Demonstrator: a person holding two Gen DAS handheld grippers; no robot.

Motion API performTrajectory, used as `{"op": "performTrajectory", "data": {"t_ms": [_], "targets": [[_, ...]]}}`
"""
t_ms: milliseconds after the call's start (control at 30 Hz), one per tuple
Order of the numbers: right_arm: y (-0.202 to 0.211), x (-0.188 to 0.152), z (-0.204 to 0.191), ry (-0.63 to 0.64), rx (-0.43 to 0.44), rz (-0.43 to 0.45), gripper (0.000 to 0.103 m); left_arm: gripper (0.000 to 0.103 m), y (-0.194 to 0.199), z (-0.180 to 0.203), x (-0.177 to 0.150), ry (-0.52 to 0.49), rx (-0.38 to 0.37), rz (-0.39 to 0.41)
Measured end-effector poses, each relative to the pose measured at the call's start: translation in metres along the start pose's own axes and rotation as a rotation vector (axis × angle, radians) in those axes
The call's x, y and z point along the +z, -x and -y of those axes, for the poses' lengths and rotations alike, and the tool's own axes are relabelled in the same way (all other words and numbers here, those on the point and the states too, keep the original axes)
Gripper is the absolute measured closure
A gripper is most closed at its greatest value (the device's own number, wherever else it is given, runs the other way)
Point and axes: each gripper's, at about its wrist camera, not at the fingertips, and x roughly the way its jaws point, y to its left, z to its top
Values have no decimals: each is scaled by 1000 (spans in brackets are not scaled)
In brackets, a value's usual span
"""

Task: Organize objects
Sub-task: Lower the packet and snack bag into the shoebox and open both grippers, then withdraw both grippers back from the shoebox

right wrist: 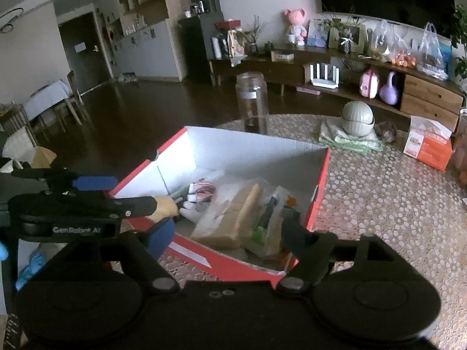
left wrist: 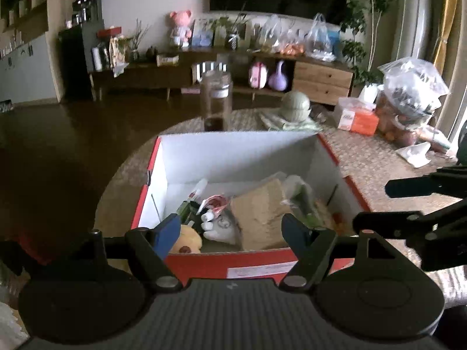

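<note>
I have both grippers at the near wall of the box (left wrist: 233, 157), a red carton with white inner walls, standing open on the table (right wrist: 394, 204).

My left gripper (left wrist: 230, 230) is spread wide with nothing between its fingers; it hangs just over the box's near edge, its blue pad (left wrist: 167, 233) above the near left corner. From the right wrist camera the same tool shows at the box's left side, just beside the yellow toy (right wrist: 165, 207).

My right gripper (right wrist: 227, 239) is also released and empty, its fingers straddling the box's near corner. In the left view it shows off the box's right side.

Inside the box, low against the near wall, lie the yellow toy at the left, a white plush (left wrist: 217, 227) next to it, a brown packet (left wrist: 259, 215) in the middle, and a clear bag (right wrist: 268, 218) with something green and dark in it at the right. I cannot tell what the small red and white items behind the plush are.

Beyond the box's far wall stands a glass jar (right wrist: 252, 102). Farther right of the box are stacked bowls (right wrist: 357, 118) on a folded cloth (right wrist: 347, 141) and an orange tissue pack (right wrist: 429, 145).
</note>
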Motion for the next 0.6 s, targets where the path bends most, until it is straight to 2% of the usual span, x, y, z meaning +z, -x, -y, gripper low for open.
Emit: {"op": "performTrajectory", "data": {"t_ms": [67,133,200,233,267,300,600], "targets": [[7,-2,0,-2,16,10,15,18,8,3,0,6,-3,10],[15,-4,0,-12,25,24,12,17,15,5,0,12,-17,20],[25,-6,1,-19,33,47,5,16,22,8,-2,9,-18,30],[31,-8,2,-21,32,62,3,11,25,10,-2,5,-16,38],[35,-9,2,-20,31,73,2,2,30,12,-3,1,-11,49],[38,-10,2,-20,28,80,1,0,33,14,-4,1,-9,60],[59,-20,8,-28,37,108,0,0,49,30,-11,23,20,92]]}}
